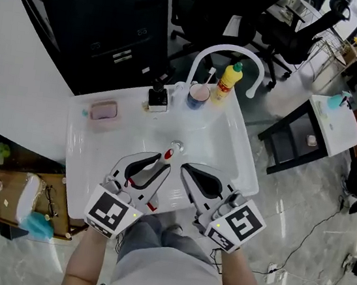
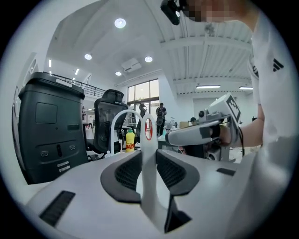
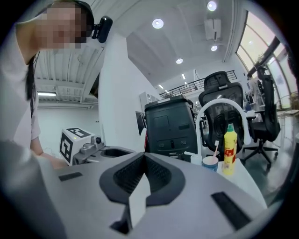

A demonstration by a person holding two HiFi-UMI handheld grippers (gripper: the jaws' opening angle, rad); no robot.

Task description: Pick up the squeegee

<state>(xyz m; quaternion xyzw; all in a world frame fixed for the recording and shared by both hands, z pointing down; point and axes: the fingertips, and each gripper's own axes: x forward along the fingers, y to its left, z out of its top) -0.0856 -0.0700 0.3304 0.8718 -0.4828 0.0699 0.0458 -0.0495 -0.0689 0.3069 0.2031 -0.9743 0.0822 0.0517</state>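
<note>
The squeegee point(image 1: 172, 152) has a white handle with a red oval label, and it hangs above the white sink point(image 1: 233, 154). My left gripper point(image 1: 161, 164) is shut on that handle. In the left gripper view the squeegee point(image 2: 147, 135) stands upright between the dark pads, its label end past the tips of the left gripper point(image 2: 148, 156). Just to the right, my right gripper point(image 1: 185, 168) hovers over the basin. In its own view the right gripper point(image 3: 143, 155) has its jaws meeting at the tips with nothing between them.
On the sink's far rim stand a yellow bottle point(image 1: 227, 81), a cup with a toothbrush point(image 1: 198, 96) and a dark pump dispenser point(image 1: 157, 96), under a white arched faucet point(image 1: 231, 49). A pink soap point(image 1: 104, 110) lies at the left. A black cabinet point(image 1: 97, 15) and office chairs stand behind.
</note>
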